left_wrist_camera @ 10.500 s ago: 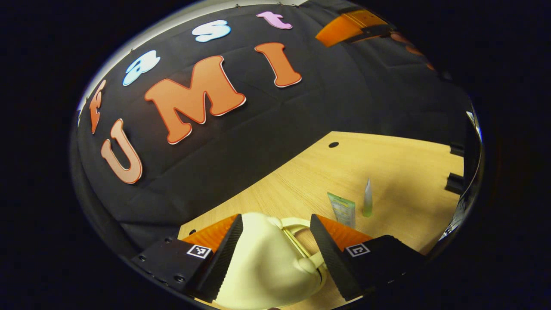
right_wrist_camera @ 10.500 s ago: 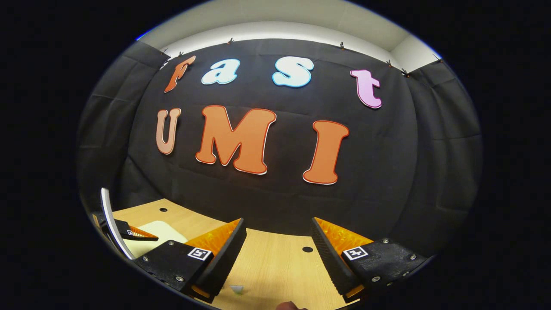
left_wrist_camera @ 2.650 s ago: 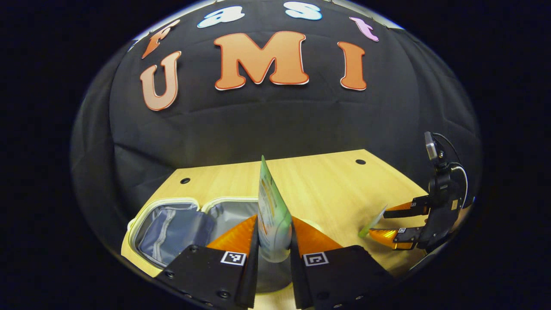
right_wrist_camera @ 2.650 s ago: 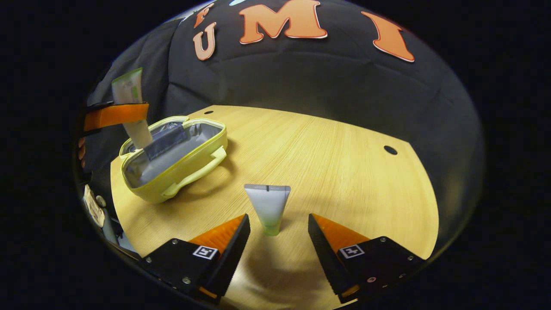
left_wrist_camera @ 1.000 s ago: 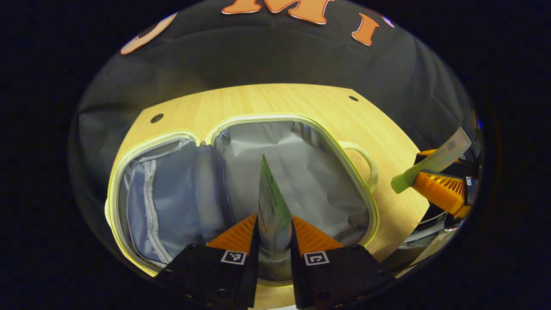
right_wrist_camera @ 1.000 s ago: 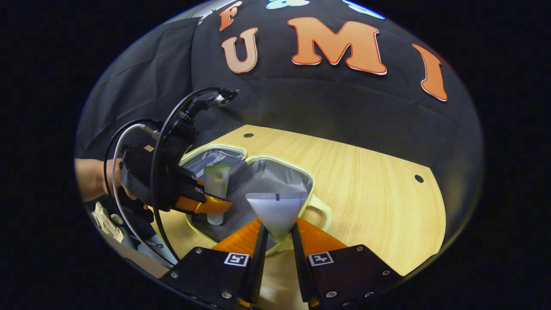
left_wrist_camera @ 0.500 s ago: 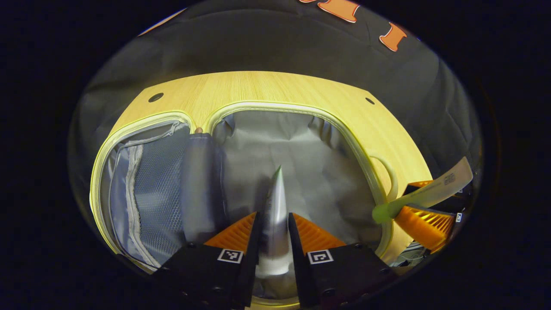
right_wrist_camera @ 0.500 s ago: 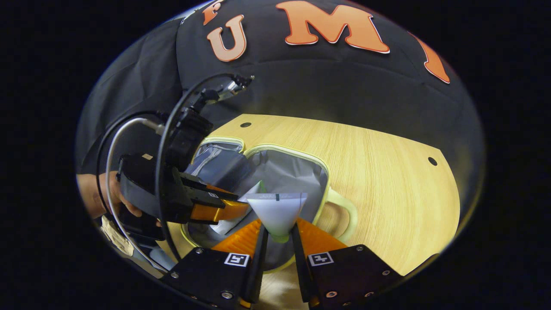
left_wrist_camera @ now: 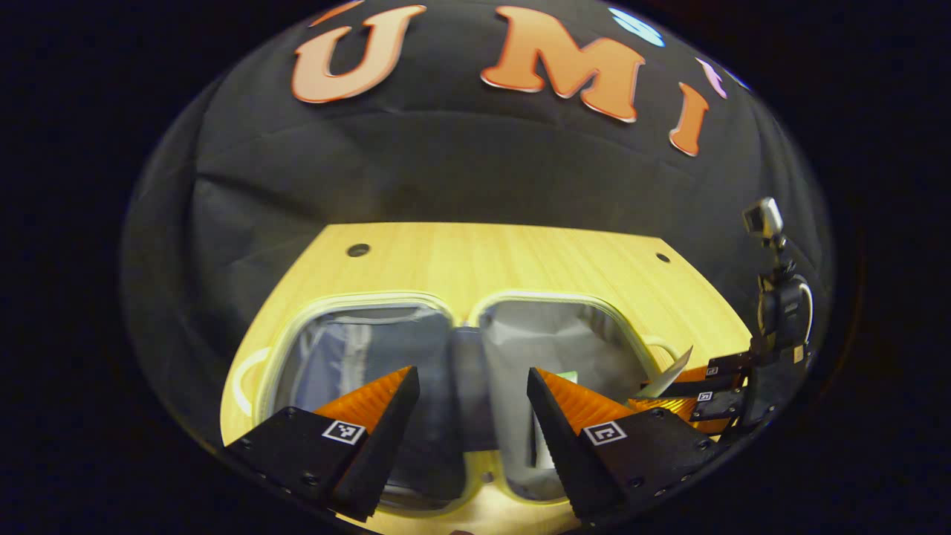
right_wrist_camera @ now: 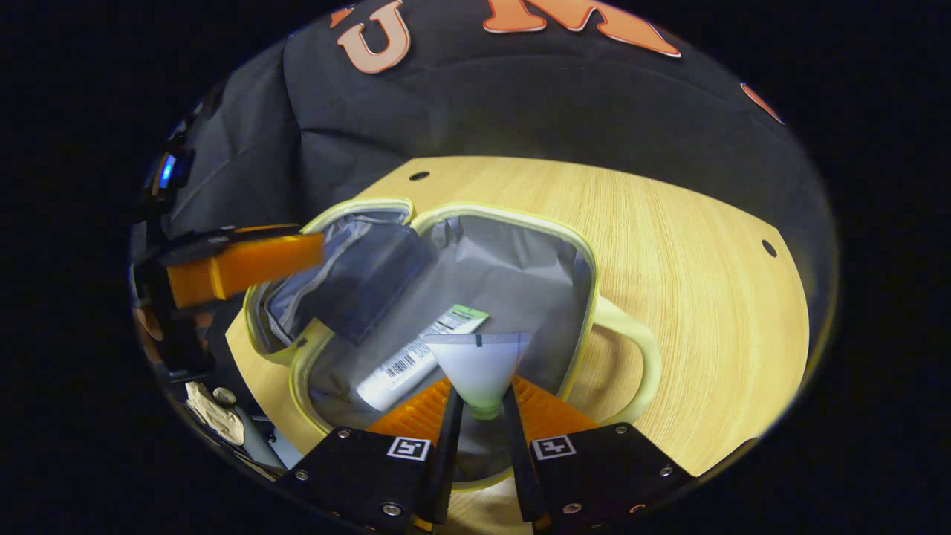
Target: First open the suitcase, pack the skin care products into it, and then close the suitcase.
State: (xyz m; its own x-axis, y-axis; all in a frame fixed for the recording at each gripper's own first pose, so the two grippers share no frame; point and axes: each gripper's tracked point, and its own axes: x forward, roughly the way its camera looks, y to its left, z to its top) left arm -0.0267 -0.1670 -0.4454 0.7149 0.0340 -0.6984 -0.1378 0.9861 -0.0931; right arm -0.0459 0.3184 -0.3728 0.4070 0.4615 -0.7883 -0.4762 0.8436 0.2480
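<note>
Second tube over the open suitcase (right_wrist_camera: 587,290)
My right tongs (right_wrist_camera: 480,416) clench the soft, light tube (right_wrist_camera: 479,368) near its cap; left tongs (left_wrist_camera: 472,394) hang released, first tube (right_wrist_camera: 416,357) inside.

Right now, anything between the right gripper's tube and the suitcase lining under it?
Yes, going by the right gripper view: the first tube lies flat on the grey lining of the suitcase, partly under the white tube pinched in the right gripper.

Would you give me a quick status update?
Left gripper open. Right gripper shut on white tube. Green-capped tube lies inside open suitcase. Nothing blocking.
</note>
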